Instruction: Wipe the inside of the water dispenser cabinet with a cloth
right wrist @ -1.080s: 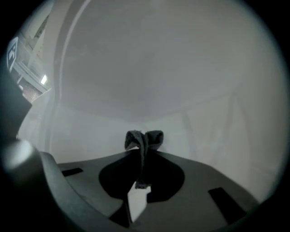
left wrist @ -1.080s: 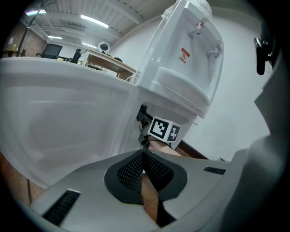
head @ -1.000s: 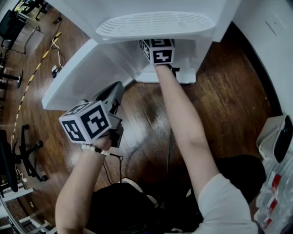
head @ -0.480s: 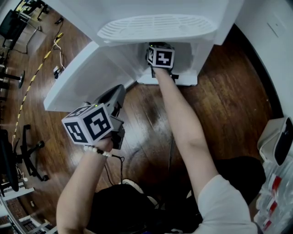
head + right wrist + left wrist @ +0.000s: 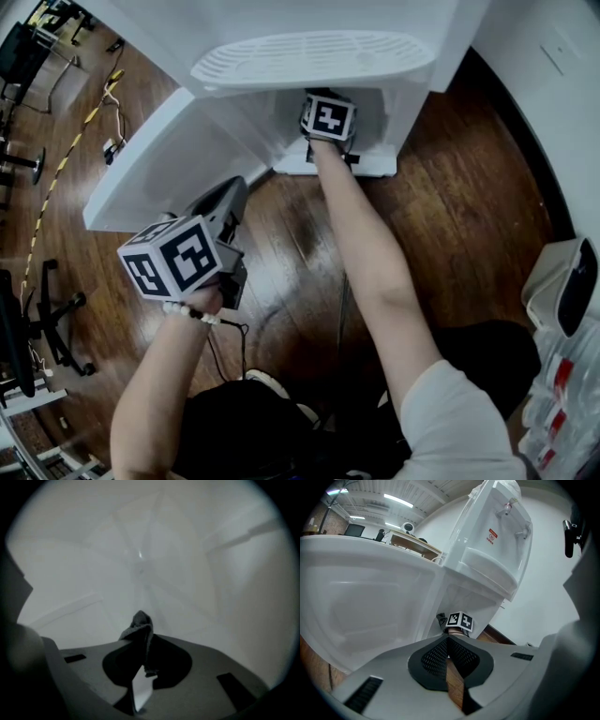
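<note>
Wood floor [image 5: 450, 216], cabinet door [image 5: 159, 159] by clenched left gripper [image 5: 448, 641], right gripper [image 5: 142, 641] pinching cloth [image 5: 140, 620]

Head camera looked steeply down at the white plastic water dispenser [image 5: 319, 56]; left hand-held gripper [image 5: 449, 644] viewed it from outside, right hand-held gripper [image 5: 140, 641] from close inside.

My right tongs [image 5: 142, 641] have pushed further into the cabinet [image 5: 380, 122] (the cloth [image 5: 140, 623] going in with them), marker cube [image 5: 328, 116] now turned flatter to me, and my left tongs [image 5: 449, 649] drift back leftward.
</note>
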`<action>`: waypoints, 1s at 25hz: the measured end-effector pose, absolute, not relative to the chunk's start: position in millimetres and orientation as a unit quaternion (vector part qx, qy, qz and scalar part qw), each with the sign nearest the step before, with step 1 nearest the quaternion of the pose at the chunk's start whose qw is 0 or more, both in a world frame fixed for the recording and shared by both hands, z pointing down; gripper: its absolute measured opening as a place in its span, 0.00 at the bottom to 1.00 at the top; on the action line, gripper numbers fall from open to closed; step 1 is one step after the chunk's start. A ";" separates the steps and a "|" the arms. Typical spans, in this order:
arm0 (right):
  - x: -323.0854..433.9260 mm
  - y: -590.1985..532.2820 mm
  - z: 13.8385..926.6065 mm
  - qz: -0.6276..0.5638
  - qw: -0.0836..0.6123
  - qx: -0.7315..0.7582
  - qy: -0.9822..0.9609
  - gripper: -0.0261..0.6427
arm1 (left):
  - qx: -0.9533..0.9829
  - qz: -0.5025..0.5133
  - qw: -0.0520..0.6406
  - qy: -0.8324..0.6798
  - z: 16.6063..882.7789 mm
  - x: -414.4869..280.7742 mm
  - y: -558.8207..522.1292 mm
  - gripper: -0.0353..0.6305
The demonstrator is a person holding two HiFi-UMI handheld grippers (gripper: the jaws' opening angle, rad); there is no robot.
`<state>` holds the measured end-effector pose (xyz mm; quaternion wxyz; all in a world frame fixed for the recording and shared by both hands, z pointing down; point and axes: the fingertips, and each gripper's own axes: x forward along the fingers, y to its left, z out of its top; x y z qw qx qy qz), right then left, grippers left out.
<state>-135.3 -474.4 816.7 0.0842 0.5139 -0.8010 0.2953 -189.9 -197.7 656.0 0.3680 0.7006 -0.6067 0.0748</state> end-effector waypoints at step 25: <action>-111.2 -475.8 762.7 0.311 -0.065 0.541 -0.778 0.11 | 0.702 0.074 0.365 -0.607 652.6 -183.7 -201.2 0.05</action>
